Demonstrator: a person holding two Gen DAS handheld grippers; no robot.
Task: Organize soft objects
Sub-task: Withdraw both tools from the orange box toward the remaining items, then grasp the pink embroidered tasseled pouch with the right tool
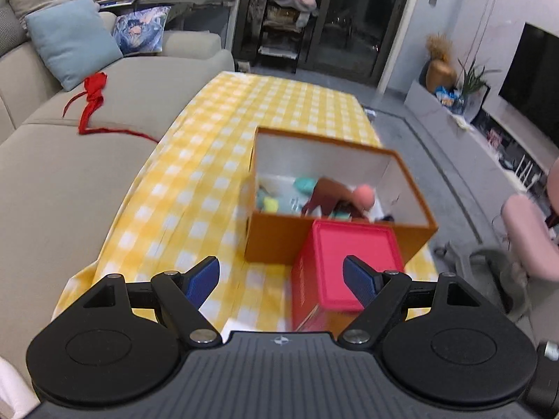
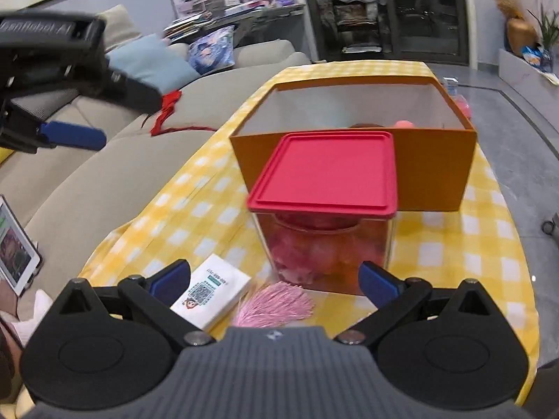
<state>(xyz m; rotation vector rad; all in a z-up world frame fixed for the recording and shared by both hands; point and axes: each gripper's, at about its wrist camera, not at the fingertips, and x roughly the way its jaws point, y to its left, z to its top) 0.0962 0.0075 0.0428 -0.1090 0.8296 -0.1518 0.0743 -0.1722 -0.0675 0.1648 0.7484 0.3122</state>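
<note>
An open orange box (image 1: 415, 241) (image 2: 433, 174) stands on the yellow checked tablecloth (image 1: 209, 160) (image 2: 464, 244). Inside it lie several soft toys, among them a brown one (image 1: 328, 195), a pink ball (image 1: 365, 199) and teal and yellow pieces. In front of the box stands a clear container with a red lid (image 1: 353, 262) (image 2: 328, 174), holding pink soft things. My left gripper (image 1: 281, 279) hovers open above that lid with nothing between its fingers. My right gripper (image 2: 274, 277) is open and low before the container, over a pink tassel (image 2: 276, 303). The left gripper (image 2: 70, 136) also shows high at the left in the right wrist view.
A white card box (image 2: 211, 295) lies beside the tassel. A beige sofa (image 1: 70, 181) runs along the table's left side, with a red ribbon (image 1: 92, 99) (image 2: 167, 108) and cushions (image 1: 71, 42) on it. A tablet (image 2: 15, 244) leans at the left. A pink chair (image 1: 531, 237) stands to the right.
</note>
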